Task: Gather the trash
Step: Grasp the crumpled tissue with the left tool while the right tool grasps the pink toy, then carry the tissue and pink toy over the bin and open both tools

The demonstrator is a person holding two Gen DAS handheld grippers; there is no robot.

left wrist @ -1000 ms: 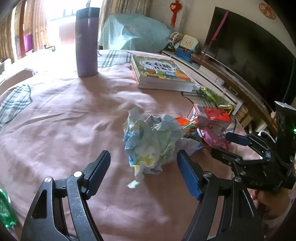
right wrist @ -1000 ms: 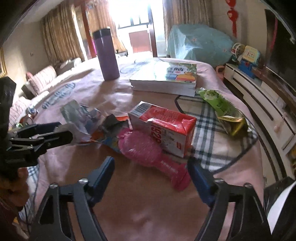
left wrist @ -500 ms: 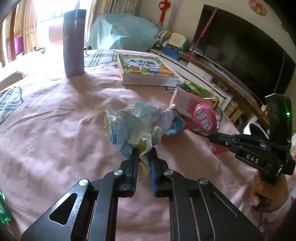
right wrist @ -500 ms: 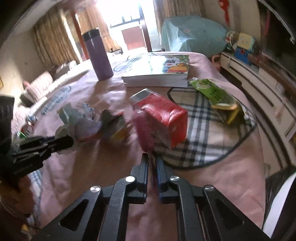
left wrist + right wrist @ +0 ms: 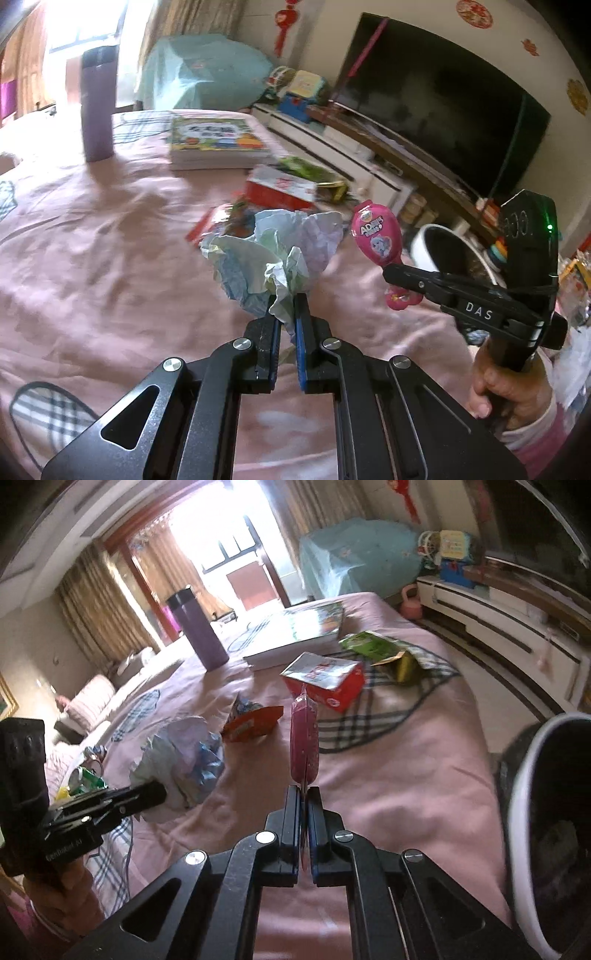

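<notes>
Both loads have come up off the pink tabletop (image 5: 92, 258) since I closed. My left claw (image 5: 287, 306) pinches the crumpled paper (image 5: 273, 254); my right claw (image 5: 304, 794) clamps what looks like a pink toy packet (image 5: 304, 738).

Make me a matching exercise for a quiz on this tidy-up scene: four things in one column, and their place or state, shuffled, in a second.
Things:
1. crumpled paper
2. pink package
3. purple bottle
4. red carton

Place or state:
A. standing upright on the pink cloth
B. pinched in the left gripper
C. lying in front of the book
D. pinched in the right gripper

Pairs: 1-B, 2-D, 3-A, 4-C
</notes>
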